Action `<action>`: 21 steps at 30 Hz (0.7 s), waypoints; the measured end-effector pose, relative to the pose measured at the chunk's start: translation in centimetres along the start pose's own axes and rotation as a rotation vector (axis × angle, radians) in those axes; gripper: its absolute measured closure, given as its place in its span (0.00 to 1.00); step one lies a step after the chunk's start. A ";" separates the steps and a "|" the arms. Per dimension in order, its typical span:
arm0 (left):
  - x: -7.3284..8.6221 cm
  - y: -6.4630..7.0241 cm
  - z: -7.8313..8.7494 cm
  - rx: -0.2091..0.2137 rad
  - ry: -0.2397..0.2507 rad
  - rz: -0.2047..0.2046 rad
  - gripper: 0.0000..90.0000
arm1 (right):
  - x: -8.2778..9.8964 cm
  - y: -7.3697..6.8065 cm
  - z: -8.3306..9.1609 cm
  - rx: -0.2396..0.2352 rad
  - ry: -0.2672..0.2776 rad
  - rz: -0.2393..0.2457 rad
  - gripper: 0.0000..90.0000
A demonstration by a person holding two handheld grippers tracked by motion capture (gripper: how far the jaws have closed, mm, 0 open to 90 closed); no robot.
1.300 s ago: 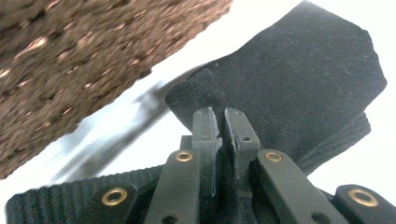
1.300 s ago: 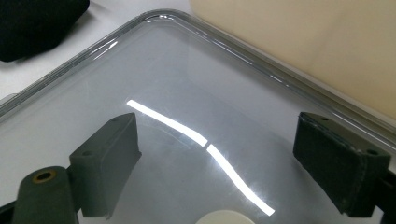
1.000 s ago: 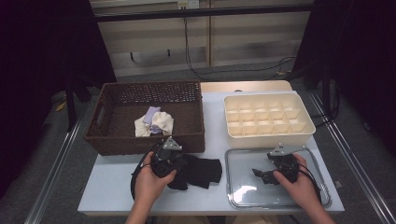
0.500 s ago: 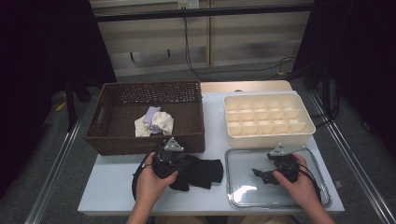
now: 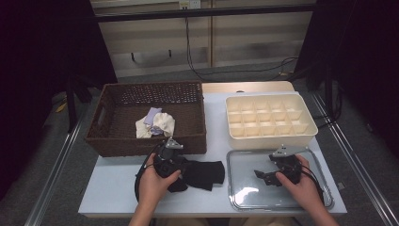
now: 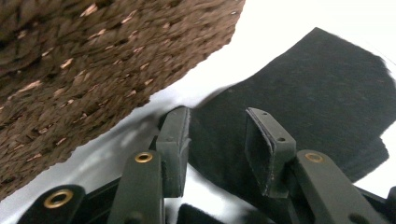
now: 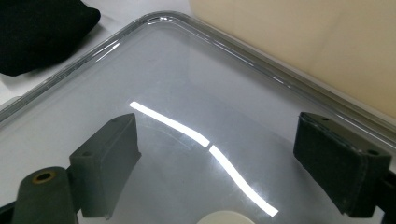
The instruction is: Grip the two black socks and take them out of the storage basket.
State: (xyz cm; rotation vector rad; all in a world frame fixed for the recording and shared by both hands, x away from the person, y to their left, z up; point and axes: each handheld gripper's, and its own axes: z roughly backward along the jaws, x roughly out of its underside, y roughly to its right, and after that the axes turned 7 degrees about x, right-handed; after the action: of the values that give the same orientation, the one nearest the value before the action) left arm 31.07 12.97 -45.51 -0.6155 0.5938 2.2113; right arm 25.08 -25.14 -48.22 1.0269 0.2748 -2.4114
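A black cloth [image 5: 203, 173] lies flat on the white table in front of the wicker basket. My left gripper [image 5: 184, 166] rests low over its left end. In the left gripper view its jaws [image 6: 217, 126] have just been opening; the black cloth [image 6: 327, 93] lies between and beyond the pads, which do not press on it. My right gripper [image 5: 261, 176] hovers open over a clear plastic lid [image 5: 244, 194]. In the right gripper view the gripper [image 7: 215, 140] has nothing between its fingers, only the clear lid [image 7: 187, 70] beneath.
A brown wicker basket [image 5: 146, 141] at the back left holds pale crumpled cloths [image 5: 155, 123]; its woven wall [image 6: 93, 60] is close beside the left jaws. A cream compartment box [image 5: 268, 137] stands behind the lid, its wall [image 7: 303, 37] near the right gripper.
The left hand has shifted slightly at the black cloth's left end, and the cloth lies a bit flatter. The right hand has kept still.
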 end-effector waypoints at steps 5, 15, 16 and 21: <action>0.2 -0.4 -0.7 0.001 -0.014 -0.003 0.72 | 0.0 -0.1 0.0 0.006 -0.003 0.004 0.15; -0.2 0.5 0.3 0.045 0.007 -0.057 0.96 | 0.0 -0.1 0.0 0.010 -0.007 0.005 0.15; -0.2 0.5 0.3 0.045 0.007 -0.057 0.96 | 0.0 -0.1 0.0 0.010 -0.007 0.005 0.15; -0.7 1.4 1.3 0.067 0.037 -0.079 0.96 | -0.1 -0.2 0.1 0.001 -0.001 0.011 0.16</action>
State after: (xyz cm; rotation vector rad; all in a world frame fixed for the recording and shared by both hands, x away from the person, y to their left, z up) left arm 30.11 12.52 -43.80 -0.6354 0.6491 2.1020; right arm 25.00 -24.96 -48.08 1.0252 0.2669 -2.4023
